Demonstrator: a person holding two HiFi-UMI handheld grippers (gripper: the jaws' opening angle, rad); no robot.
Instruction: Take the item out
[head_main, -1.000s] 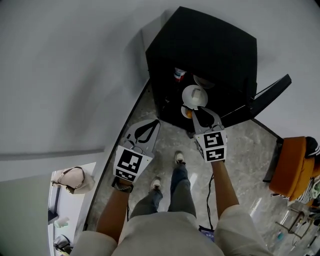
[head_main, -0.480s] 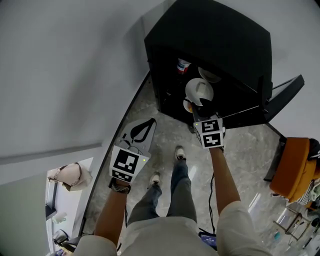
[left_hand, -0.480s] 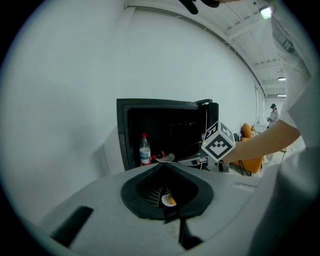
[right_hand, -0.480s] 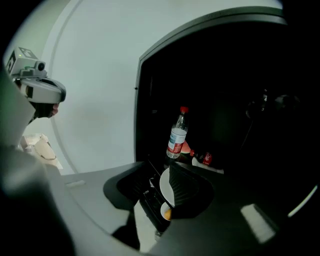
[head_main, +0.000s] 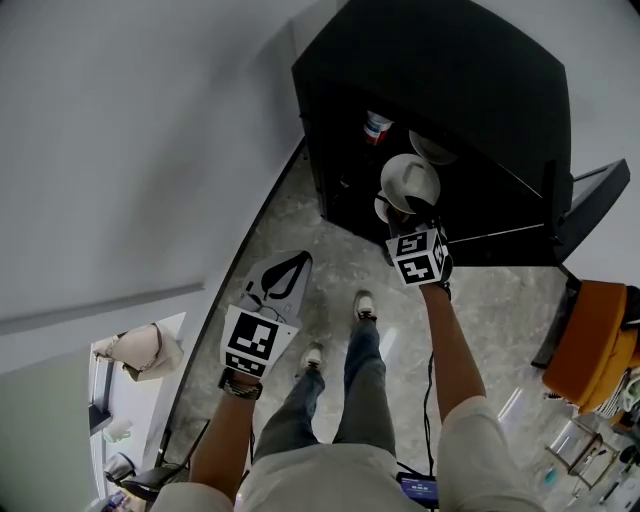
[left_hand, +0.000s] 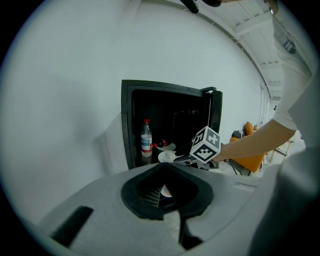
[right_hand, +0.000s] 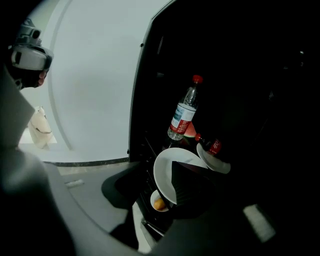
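R gripper (right_hand: 160, 172) reaching into black cabinet (head_main: 450, 80), jaws opening w/ rim of white plate (right_hand: 176, 156) between them. Plate sits on shelf, just in front of water bottle (right_hand: 184, 111), above small bowl (right_hand: 159, 202). L gripper (left_hand: 163, 167) held back outside, jaws pressed together, nothing in them.

L tongs (head_main: 298, 260): low, tips together; R tongs (head_main: 409, 210): arm out, jaws opening, plate (right_hand: 167, 172) between

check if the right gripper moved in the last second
Yes. The right gripper has pushed forward, deeper into the black cabinet and closer to the white plate, its jaws opening with the plate between them.
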